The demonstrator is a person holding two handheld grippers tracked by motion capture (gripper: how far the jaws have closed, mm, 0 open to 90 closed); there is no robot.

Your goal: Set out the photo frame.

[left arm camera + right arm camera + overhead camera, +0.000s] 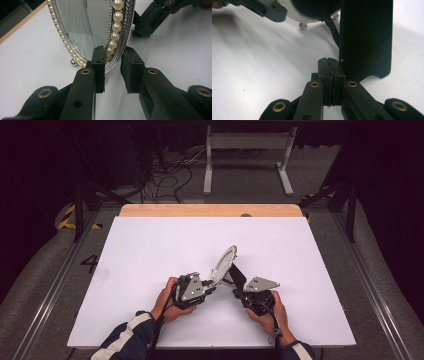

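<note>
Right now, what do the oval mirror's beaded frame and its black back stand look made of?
Oval mirror's frame: seemingly silver-toned metal, shiny, with a braided pattern and a row of glossy cream pearl-like beads, probably imitation. Black back stand: matte and flat, perhaps card or plastic; I cannot tell which.

A lab test bay: a white table (150, 250) inside a metal frame (350, 215), loose cables (167, 177) on grey carpet (hazard tape (67, 217) too).

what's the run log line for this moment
left gripper: jaws astride mirror rim | right gripper: shut beside black stand | mirror tilted on table
</note>
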